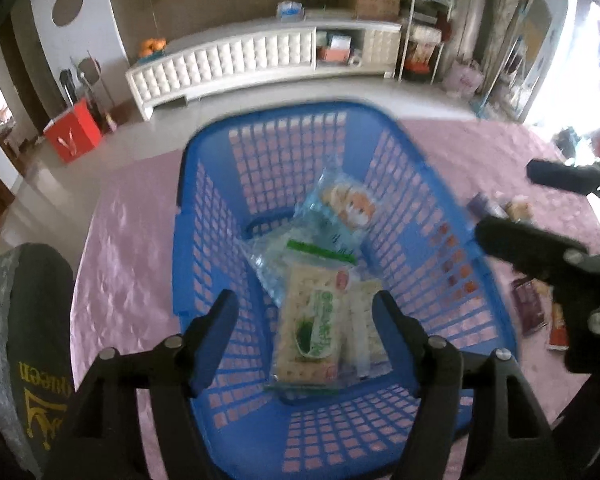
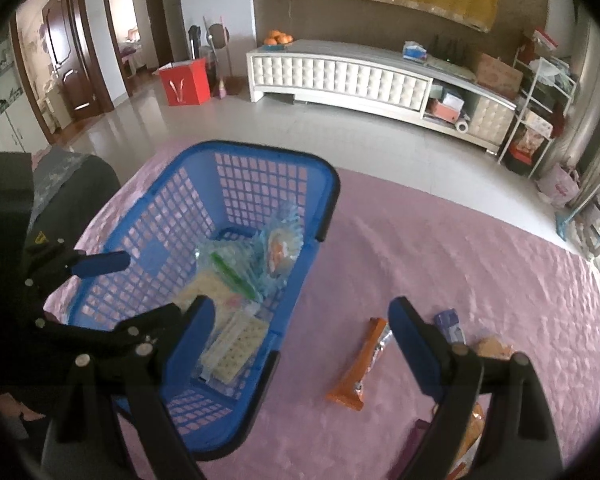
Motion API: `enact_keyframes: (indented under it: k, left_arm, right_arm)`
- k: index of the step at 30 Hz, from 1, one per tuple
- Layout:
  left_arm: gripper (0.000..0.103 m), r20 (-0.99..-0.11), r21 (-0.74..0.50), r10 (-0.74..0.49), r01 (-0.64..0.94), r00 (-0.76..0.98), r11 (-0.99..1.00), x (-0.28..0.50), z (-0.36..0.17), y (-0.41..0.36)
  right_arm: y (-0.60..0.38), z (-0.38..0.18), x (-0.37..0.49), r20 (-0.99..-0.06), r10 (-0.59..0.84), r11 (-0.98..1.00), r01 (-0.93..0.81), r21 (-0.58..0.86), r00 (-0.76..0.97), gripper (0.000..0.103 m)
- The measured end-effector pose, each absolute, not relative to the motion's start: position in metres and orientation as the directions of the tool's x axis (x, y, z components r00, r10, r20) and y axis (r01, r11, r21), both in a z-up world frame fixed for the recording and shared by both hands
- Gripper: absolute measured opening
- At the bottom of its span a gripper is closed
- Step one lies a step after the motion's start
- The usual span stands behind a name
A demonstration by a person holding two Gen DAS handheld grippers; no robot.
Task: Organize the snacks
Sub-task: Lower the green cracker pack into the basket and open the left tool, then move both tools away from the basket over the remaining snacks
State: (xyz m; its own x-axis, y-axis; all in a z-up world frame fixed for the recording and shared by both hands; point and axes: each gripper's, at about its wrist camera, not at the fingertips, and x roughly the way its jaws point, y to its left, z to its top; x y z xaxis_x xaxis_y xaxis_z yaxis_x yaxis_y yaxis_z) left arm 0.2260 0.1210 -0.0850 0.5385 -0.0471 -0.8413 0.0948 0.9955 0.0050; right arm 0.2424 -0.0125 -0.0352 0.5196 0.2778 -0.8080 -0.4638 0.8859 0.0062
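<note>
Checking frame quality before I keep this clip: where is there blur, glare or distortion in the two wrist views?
Left wrist view: motion blur smears the blue basket rim and the right gripper; the window at far right is blown out white. Right wrist view: sharper, the orange snack packet reads clearly, with mild glare at the right edge. Both views: fisheye bending curves the white cabinet and darkens the corners.

Basket (image 1: 204, 216): blue moulded plastic, open lattice walls, smooth, slight sheen.
Cracker packet (image 1: 308, 332) in basket: clear glossy film, printed green label.
Surface (image 2: 460, 264): covered by pink cloth, satin sheen, wrinkled.
Orange snack bar (image 2: 360, 364): glossy foil-like wrapper.
Left gripper (image 1: 304, 316): matt black plastic frame, bare metal pins, blue pads (image 1: 216, 340).
Cabinet (image 2: 340, 76): white tufted front, glossy.
Floor (image 2: 300, 128): polished tile, reflective.
</note>
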Motion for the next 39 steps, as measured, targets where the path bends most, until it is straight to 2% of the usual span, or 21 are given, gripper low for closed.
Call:
enact_keyframes:
  k: [4,11,13,14,17,19,21,25,30,39]
  left_arm:
    - [0.067,-0.773,-0.005,-0.055,0.08,0.632,0.997,0.208,-0.054,0.114]
    - [0.067,-0.579,-0.003,-0.014,0.015,0.815,1.0,0.148,0.003,0.108]
    - [0.073,-0.554,0.001,-0.008,0.011,0.832,1.0,0.136,0.013,0.105]
    - [0.084,-0.543,0.01,-0.003,0.01,0.84,1.0,0.129,0.018,0.101]
    - [0.087,-0.503,0.033,0.006,0.012,0.864,0.999,0.109,0.032,0.087]
    - [0.091,-0.489,0.033,-0.004,0.023,0.872,0.999,0.102,0.038,0.08]
    - [0.103,-0.477,0.03,-0.012,0.03,0.879,0.999,0.093,0.043,0.072]
    - [0.103,-0.47,0.0,-0.045,0.051,0.882,0.999,0.081,0.048,0.056]
    - [0.103,-0.468,0.011,-0.064,0.078,0.881,0.997,0.077,0.051,0.03]
    - [0.103,-0.496,0.023,-0.127,0.159,0.859,0.987,0.084,0.047,-0.026]
  right_arm:
    - [-0.016,-0.018,0.229,-0.787,0.3,0.889,-0.457,0.026,0.539,0.091]
    - [-0.032,0.023,0.191,-0.712,0.33,0.905,-0.422,0.052,0.62,0.091]
    - [-0.039,0.035,0.178,-0.681,0.333,0.909,-0.414,0.048,0.652,0.091]
    - [-0.043,0.042,0.17,-0.663,0.329,0.912,-0.41,0.037,0.672,0.091]
    - [-0.054,0.059,0.151,-0.614,0.322,0.916,-0.402,0.008,0.721,0.091]
    - [-0.061,0.067,0.141,-0.584,0.315,0.92,-0.393,-0.007,0.748,0.091]
    - [-0.07,0.074,0.131,-0.558,0.309,0.922,-0.386,-0.023,0.77,0.091]
    - [-0.084,0.08,0.116,-0.523,0.278,0.928,-0.366,-0.069,0.805,0.095]
    - [-0.115,0.085,0.1,-0.479,0.244,0.949,-0.309,-0.059,0.843,0.103]
    - [-0.164,0.083,0.092,-0.478,0.172,0.965,-0.245,-0.093,0.861,0.103]
